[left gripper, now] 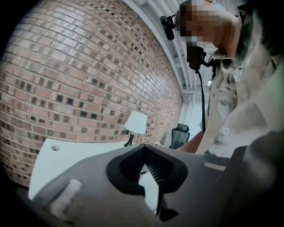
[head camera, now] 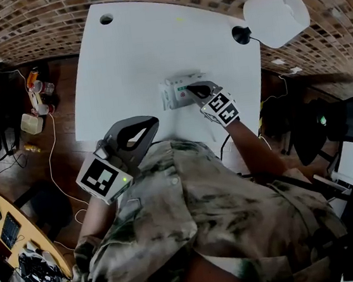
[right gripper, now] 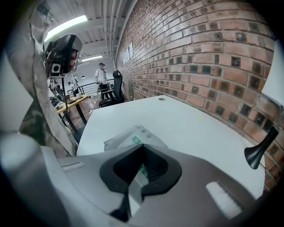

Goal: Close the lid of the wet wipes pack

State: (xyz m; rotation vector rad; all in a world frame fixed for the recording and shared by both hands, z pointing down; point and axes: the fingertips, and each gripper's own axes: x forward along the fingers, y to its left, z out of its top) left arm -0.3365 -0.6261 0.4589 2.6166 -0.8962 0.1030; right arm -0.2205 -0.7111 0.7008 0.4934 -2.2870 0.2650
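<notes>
Wet wipes pack (right gripper: pixel 126 138) near end being hidden behind right gripper (right gripper: pixel 142 149); lampshade (right gripper: pixel 276 84) being cropped by picture edge.

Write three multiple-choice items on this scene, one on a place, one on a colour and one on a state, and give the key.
1. Where does the wet wipes pack lie?
A. On the floor.
B. On the white table, at the tip of the right gripper.
C. On a shelf.

2. What colour is the lamp shade?
A. Red.
B. Black.
C. White.

3. How do the jaws of the left gripper stand?
A. Together, with nothing between them.
B. Wide apart.
C. Clamped on the pack.

Key:
1 B: the head view shows the pack on the tabletop, with the right gripper reaching over it.
2 C: the shade is plain white against the brick.
3 A: the left gripper view shows the tips met, with only the table beyond.
</notes>
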